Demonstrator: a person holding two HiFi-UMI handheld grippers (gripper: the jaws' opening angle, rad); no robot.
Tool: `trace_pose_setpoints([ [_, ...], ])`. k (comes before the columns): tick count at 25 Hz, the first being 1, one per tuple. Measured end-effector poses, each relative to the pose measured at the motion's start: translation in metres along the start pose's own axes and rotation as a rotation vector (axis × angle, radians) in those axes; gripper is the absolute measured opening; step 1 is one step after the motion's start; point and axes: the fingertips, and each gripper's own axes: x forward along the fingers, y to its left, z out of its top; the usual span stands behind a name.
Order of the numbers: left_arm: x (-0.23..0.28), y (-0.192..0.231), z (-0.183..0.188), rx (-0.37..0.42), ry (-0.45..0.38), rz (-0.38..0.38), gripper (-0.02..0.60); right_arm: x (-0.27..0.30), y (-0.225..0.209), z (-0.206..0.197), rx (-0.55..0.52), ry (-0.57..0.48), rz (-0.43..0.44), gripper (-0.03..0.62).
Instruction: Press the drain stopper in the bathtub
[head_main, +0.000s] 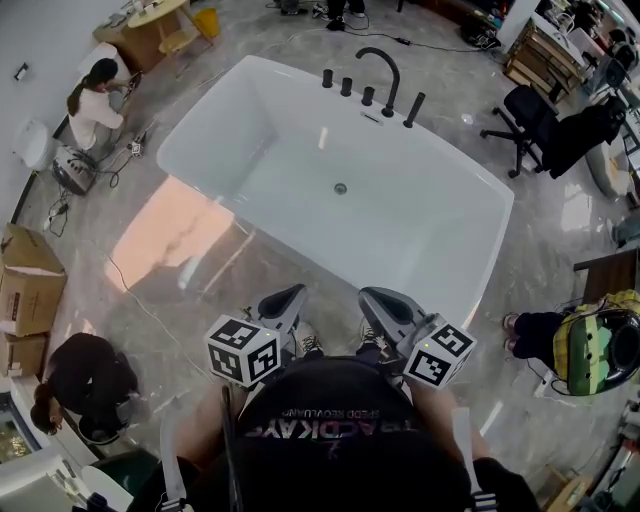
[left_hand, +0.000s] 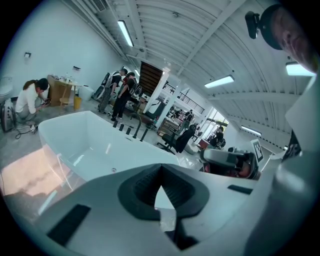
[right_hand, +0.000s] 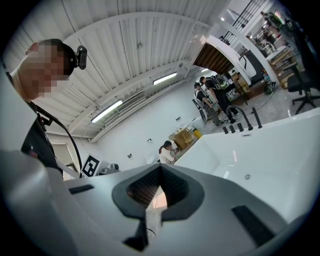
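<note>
Approach | left hand-held gripper (head_main: 285, 300), right hand-held gripper (head_main: 385, 303): jaws together, empty | lower one tip squarely onto stopper (head_main: 340, 188), tub (head_main: 210, 130) centre.

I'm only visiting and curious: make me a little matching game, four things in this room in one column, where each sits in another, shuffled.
1. drain stopper
2. faucet
3. yellow bucket
4. cardboard boxes

A. on the far rim of the bathtub
B. on the floor, at the left edge of the head view
C. in the middle of the bathtub's bottom
D. on the floor, at the top of the head view

Pairs: 1-C, 2-A, 3-D, 4-B
</note>
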Motion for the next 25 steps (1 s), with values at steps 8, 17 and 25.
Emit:
trace_pose_setpoints([
  [8,-0.013,0.015,-0.005,-0.005,-0.005,-0.014,0.003,0.012,0.008,-0.01,-0.003,-0.003,-0.022,0.012],
  [17,-0.002,0.012,-0.01,-0.037,0.012,-0.028,0.003,0.004,0.0,-0.007,0.003,0.014,-0.047,0.012],
  [25,0.022,0.006,-0.009,-0.043,0.06,-0.038,0.003,-0.001,-0.02,0.002,0.035,0.02,-0.055,0.012],
])
